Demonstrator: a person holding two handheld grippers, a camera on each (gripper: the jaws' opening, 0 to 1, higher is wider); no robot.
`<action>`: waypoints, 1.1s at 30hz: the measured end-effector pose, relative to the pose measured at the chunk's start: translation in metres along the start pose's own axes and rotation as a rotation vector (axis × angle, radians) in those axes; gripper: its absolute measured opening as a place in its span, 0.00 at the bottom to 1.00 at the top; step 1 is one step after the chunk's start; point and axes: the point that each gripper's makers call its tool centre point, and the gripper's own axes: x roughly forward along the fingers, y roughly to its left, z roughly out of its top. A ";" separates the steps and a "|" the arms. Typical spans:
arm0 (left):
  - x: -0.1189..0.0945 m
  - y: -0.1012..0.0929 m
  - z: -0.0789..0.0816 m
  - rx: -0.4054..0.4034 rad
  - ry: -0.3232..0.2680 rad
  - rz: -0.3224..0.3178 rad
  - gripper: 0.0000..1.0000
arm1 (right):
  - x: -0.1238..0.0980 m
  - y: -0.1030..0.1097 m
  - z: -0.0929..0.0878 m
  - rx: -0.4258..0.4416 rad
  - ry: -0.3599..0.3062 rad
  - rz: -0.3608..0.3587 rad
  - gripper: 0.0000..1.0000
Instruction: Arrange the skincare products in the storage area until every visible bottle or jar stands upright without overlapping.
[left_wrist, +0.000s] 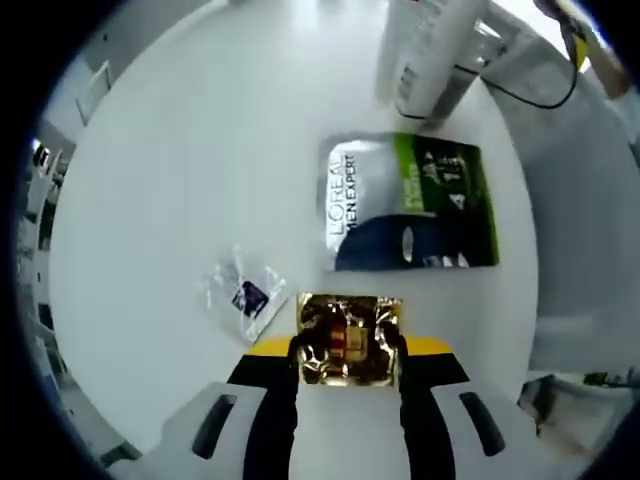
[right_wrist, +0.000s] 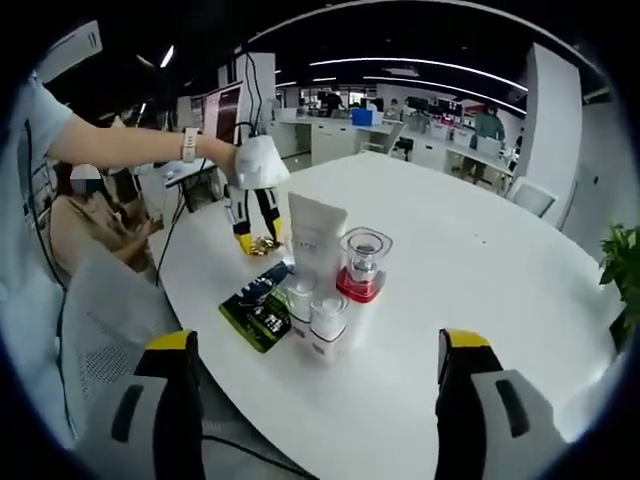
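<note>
My left gripper (left_wrist: 348, 352) is shut on a gold foil sachet (left_wrist: 348, 338), held just above the white table (left_wrist: 170, 170). Beyond it a silver, green and black L'Oreal pack (left_wrist: 410, 205) lies flat, and a white tube (left_wrist: 425, 55) stands at the far edge of the view. In the right gripper view a white tube (right_wrist: 315, 238), a clear jar with a red base (right_wrist: 362, 265) and two small white bottles (right_wrist: 327, 325) stand upright together beside the flat pack (right_wrist: 262, 305). A gloved hand holds the left gripper (right_wrist: 255, 228) behind them with the gold sachet (right_wrist: 266, 245). My right gripper (right_wrist: 315, 400) hangs open, well short of the group.
A small clear sachet with a purple patch (left_wrist: 243, 292) lies left of the gold one. A grey chair back (right_wrist: 110, 300) stands at the table's near-left edge and a seated person (right_wrist: 85, 225) is behind it. Bare tabletop (right_wrist: 480, 260) stretches right of the group.
</note>
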 end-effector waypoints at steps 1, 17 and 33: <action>0.001 0.000 -0.001 -0.005 0.004 -0.002 0.36 | -0.001 0.000 0.000 0.002 -0.001 -0.004 0.99; 0.010 -0.016 0.006 -0.019 0.051 0.008 0.36 | -0.010 0.000 -0.002 0.018 -0.013 -0.031 0.99; 0.010 -0.018 0.005 -0.003 0.063 0.069 0.37 | -0.008 0.004 -0.004 0.018 -0.012 -0.022 0.98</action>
